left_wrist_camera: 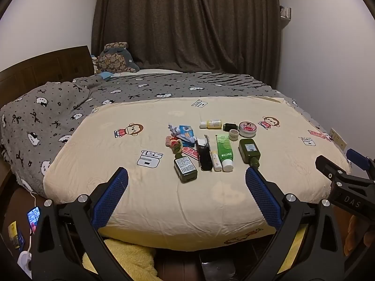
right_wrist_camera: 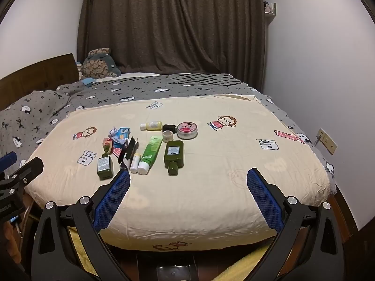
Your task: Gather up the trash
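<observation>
My left gripper (left_wrist_camera: 186, 175) and right gripper (right_wrist_camera: 188, 176) hover above the near edge of the bed (left_wrist_camera: 164, 201), fingers spread wide and empty. The crumpled wrappers (left_wrist_camera: 181, 134) lie mid-bed, left of the green tube (left_wrist_camera: 224, 149), whose long axis points its cap toward me. Only the left wrist view shows a lit phone (left_wrist_camera: 33, 215) on the floor.

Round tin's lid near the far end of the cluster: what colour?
Pink, with a cartoon figure printed on it; the round tin has a silvery rim. Clearest in the right wrist view.
</observation>
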Demonstrator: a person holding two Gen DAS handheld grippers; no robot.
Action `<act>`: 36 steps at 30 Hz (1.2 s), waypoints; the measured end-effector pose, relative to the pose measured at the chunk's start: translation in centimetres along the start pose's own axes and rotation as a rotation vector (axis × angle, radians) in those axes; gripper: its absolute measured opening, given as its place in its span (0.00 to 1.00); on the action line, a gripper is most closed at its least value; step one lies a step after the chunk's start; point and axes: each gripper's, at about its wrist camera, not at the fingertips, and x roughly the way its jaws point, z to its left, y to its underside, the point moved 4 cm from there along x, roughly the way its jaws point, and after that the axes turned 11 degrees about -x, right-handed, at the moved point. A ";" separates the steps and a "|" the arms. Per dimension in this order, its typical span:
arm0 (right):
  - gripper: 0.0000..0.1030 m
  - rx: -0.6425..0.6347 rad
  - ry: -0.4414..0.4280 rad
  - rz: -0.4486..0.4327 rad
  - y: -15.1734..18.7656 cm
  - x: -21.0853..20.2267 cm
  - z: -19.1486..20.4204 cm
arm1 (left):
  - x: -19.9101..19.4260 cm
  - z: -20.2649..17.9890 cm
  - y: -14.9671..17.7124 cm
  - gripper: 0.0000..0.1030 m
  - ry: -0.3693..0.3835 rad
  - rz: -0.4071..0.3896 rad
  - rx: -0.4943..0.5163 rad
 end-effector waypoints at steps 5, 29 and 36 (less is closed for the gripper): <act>0.97 -0.003 0.003 -0.001 0.1 0.4 0.0 | 0.1 -0.2 -0.3 0.92 -0.004 0.001 0.001; 0.97 0.090 -0.088 0.170 3.2 14.9 -0.4 | 16.1 2.6 4.3 0.83 -0.024 0.231 -0.028; 0.97 0.106 -0.110 0.209 1.1 21.6 1.1 | 22.2 2.1 4.7 0.73 -0.067 0.300 -0.040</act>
